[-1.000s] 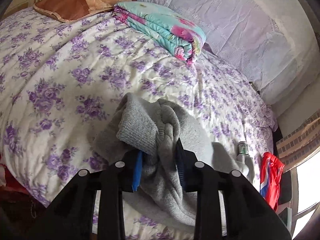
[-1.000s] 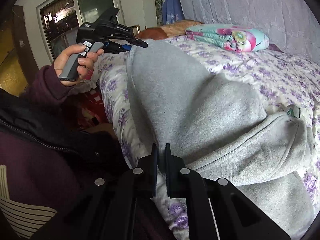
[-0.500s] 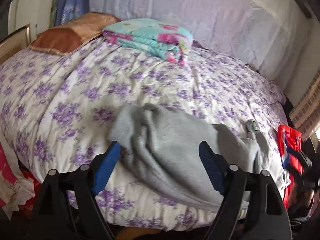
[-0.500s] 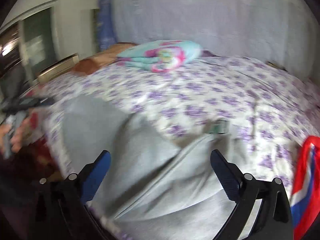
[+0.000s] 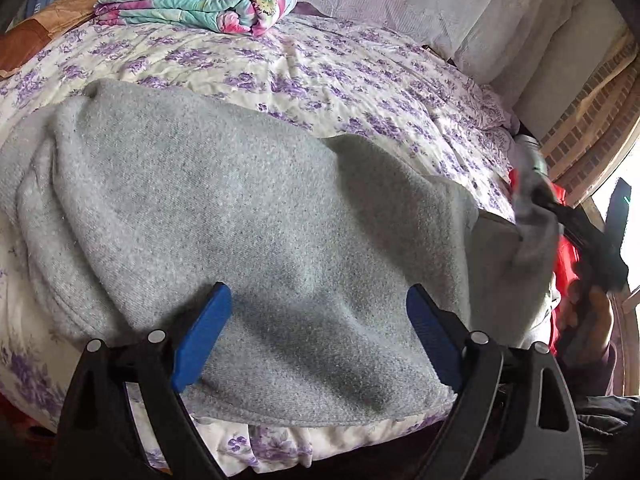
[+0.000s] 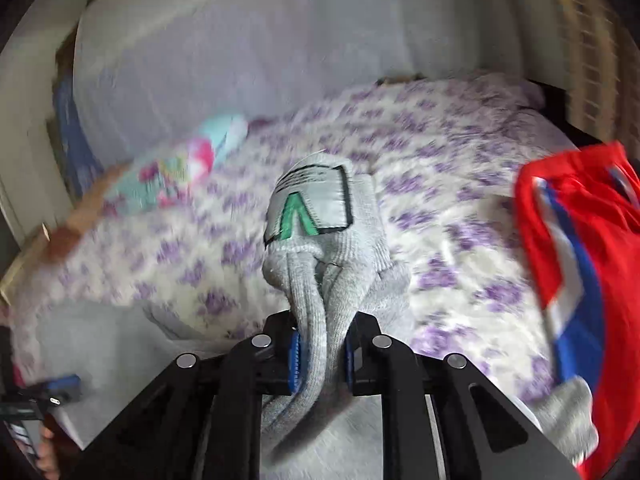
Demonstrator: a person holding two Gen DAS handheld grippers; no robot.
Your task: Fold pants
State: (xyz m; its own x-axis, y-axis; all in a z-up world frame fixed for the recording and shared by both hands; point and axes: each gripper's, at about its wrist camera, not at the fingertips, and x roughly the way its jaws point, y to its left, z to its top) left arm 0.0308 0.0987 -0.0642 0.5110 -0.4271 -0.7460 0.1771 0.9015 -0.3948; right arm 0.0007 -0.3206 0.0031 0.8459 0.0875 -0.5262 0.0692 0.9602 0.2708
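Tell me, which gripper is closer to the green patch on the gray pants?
Right. The right gripper is clamped on the gray pants just below the green patch; the left gripper hangs open over the far end.

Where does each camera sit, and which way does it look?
Left wrist: on the left gripper, jaws open, looking over the grey pants on the bed; the person's other hand shows at right.
Right wrist: on the right gripper, shut on the pants' waistband, beside a red garment.
Shared: pants, bed, folded floral quilt.
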